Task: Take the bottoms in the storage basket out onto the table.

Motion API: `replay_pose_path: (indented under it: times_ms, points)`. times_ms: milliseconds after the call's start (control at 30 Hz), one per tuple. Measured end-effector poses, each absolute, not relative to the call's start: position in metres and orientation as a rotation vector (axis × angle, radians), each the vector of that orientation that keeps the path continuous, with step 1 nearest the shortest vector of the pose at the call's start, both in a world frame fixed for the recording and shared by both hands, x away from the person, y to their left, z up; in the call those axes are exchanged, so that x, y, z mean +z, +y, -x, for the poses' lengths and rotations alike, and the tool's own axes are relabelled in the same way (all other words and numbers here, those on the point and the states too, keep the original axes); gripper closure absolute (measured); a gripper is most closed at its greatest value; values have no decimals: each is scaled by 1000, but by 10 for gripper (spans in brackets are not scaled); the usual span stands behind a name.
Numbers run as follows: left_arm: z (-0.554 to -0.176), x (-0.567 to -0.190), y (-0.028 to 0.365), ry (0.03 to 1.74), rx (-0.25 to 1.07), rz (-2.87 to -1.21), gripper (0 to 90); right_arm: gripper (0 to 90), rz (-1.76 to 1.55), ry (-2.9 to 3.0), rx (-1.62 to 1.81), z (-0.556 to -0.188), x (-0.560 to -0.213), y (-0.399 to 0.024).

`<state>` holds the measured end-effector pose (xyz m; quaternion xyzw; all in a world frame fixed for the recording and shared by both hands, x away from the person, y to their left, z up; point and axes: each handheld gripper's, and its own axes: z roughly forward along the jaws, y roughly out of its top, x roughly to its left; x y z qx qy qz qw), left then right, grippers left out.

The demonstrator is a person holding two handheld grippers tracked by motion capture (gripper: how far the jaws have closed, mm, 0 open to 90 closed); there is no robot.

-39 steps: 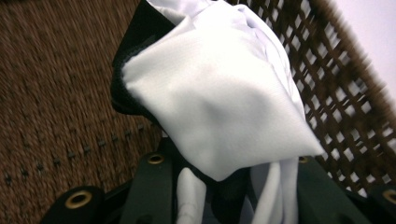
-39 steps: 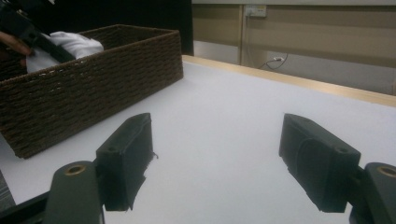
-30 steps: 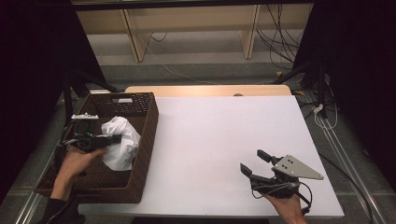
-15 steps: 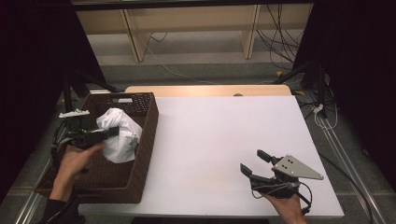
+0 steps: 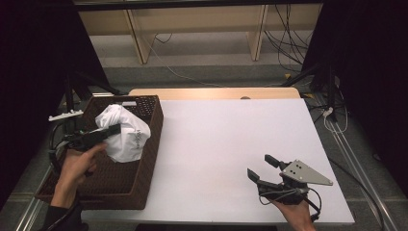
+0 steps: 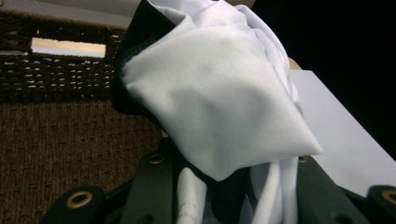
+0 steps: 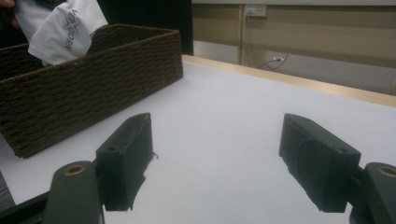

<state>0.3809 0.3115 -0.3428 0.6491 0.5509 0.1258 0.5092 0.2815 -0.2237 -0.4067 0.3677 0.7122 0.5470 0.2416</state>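
- White cloth, a bunched garment with grey printed lettering, was clamped in the left gripper, whose jaws were closed tight on its folds; in the left gripper view the fabric bulged up from between them.
- A second before, the cloth had lain low in the woven brown basket, near its right wall. Half a second later it was higher and nearer the far end, and at this moment it hung above the rim, over the basket's right side.
- The left hand had shifted only a little while the bundle rose, so the lift seemed to come mostly from the wrist.
- The right gripper had not moved at all: it rested at the near right of the white table, jaws spread wide with nothing between them, well apart from the basket.
- Judged from this, the cloth was being taken out of the basket. It was off the basket floor but not yet past the wall, so carrying it over to the table was probably the next step.
- A trailing fold could perhaps catch on the wicker rim.
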Motion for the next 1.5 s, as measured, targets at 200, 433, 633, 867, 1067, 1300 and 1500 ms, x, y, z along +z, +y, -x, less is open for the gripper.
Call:
replay_pose_path:
  times_ms: [200,433,633,867,1067,1300,1500]
  points:
    - [-378,-337,307,1298,304,-1558,676,268,-1008,1948,1496,-281,-407,-224]
    - [-376,-333,303,1264,254,-1527,676,268,-1006,1948,1496,-282,-407,-224]
    - [-373,-327,293,1224,244,-1537,676,268,-1012,1952,1494,-282,-407,-224]
    - [-370,-320,271,1153,181,-1558,676,268,-1015,1952,1490,-282,-408,-224]
    - [-371,-322,245,1105,130,-1603,676,268,-1017,1952,1486,-283,-408,-224]
    - [-372,-328,220,1066,71,-1642,676,268,-1016,1951,1485,-283,-408,-224]
    - [-373,-332,195,1029,47,-1695,676,268,-1017,1949,1485,-283,-408,-224]
